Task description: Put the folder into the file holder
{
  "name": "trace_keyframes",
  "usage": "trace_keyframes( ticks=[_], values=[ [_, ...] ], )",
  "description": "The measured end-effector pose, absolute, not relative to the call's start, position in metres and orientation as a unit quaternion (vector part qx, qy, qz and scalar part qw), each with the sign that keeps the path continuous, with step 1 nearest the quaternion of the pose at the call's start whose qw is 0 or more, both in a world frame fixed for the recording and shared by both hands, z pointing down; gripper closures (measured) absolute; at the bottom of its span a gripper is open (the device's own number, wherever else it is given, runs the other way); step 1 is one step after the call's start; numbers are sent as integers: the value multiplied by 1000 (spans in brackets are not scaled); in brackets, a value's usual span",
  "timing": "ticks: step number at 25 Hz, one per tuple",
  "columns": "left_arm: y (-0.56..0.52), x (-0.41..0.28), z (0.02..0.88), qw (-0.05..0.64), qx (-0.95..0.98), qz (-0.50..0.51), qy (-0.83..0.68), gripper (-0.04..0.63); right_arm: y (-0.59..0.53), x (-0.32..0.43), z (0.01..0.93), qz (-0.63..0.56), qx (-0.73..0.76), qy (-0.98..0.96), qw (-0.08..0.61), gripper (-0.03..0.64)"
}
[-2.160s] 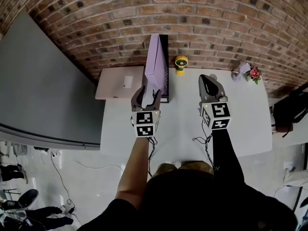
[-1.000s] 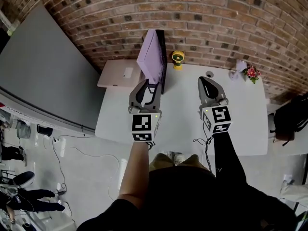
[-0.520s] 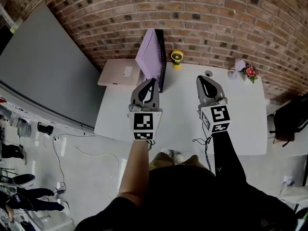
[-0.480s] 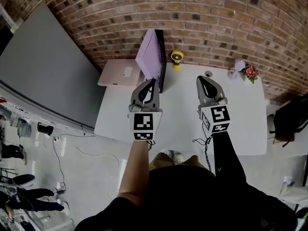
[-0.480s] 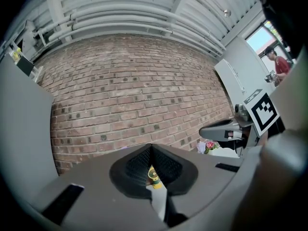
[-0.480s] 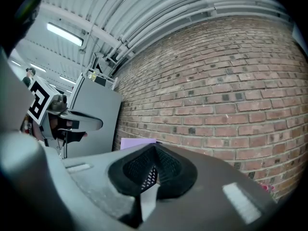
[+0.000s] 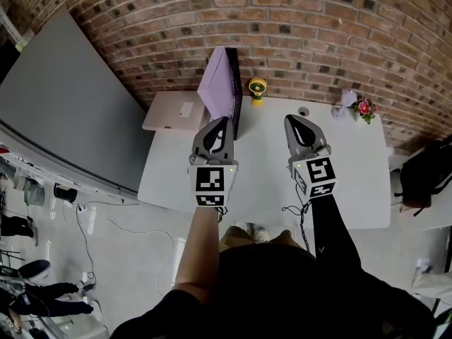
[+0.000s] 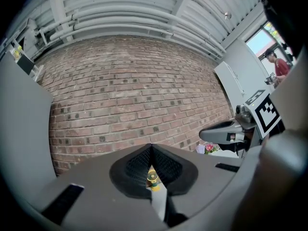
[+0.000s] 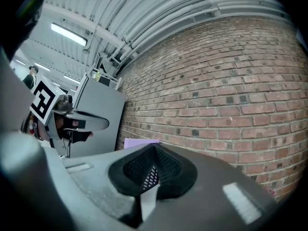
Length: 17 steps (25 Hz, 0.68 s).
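Head view: jaws of your left gripper (image 7: 224, 122) have just been closing and meet on nothing; right gripper (image 7: 290, 118) likewise pinched empty. Folder (image 7: 214, 90) stands in the holder (image 7: 239, 94) on the tabletop (image 7: 353, 168): task looks done.

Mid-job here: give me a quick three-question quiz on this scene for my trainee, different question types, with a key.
1. True or false: the left gripper and the right gripper are both shut and empty.
2. The purple folder is: A flat on the table; B standing in the black file holder; C in the right gripper.
3. Fill in: the small object right of the file holder is coloured ____.
Key: 1 true; 2 B; 3 yellow.
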<state>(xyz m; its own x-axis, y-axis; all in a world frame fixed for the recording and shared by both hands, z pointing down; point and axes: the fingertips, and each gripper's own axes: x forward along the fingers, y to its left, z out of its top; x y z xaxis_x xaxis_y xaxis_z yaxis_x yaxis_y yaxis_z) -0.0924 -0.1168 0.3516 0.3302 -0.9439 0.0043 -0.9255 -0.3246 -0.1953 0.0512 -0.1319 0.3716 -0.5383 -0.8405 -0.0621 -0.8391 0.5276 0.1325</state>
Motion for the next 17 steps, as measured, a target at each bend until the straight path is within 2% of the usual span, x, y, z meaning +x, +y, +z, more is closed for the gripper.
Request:
trace_keyframes(
  ticks=[17],
  values=[
    [-110, -93, 356, 68, -813, -53, 576, 586, -128, 49, 370, -72, 478, -876, -1, 618]
  ],
)
